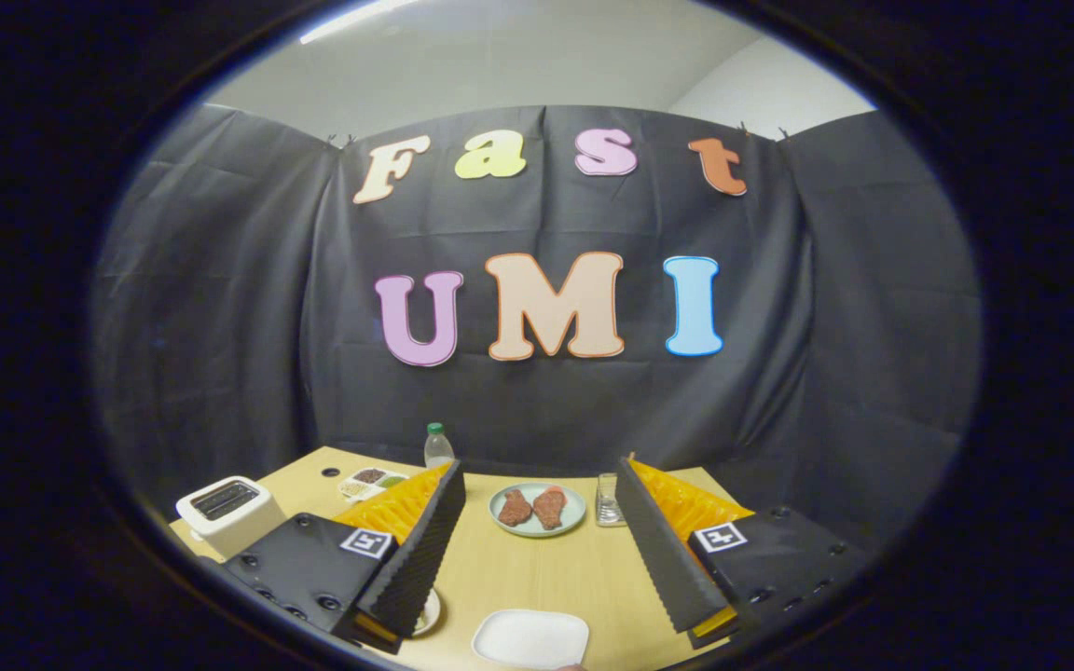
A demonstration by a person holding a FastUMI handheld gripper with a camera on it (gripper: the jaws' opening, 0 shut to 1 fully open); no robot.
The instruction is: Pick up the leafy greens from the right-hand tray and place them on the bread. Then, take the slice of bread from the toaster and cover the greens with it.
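Observation:
My gripper (540,466) is held open and wide above the wooden table (537,578), with nothing between its fingers. A white toaster (229,508) stands to the left of the left finger; its slots look dark, and I cannot tell whether bread sits in them. Beyond the left finger lies a small divided tray (371,482) holding brownish and green bits. A white plate (530,638) lies low between the fingers, close to me. Part of a small dish (427,613) peeks out from under the left finger.
A pale green plate (537,510) with two brown-red pieces of food lies ahead between the fingers. A clear glass (608,500) stands beside it by the right finger. A green-capped bottle (437,445) stands at the table's far edge, against the black cloth wall.

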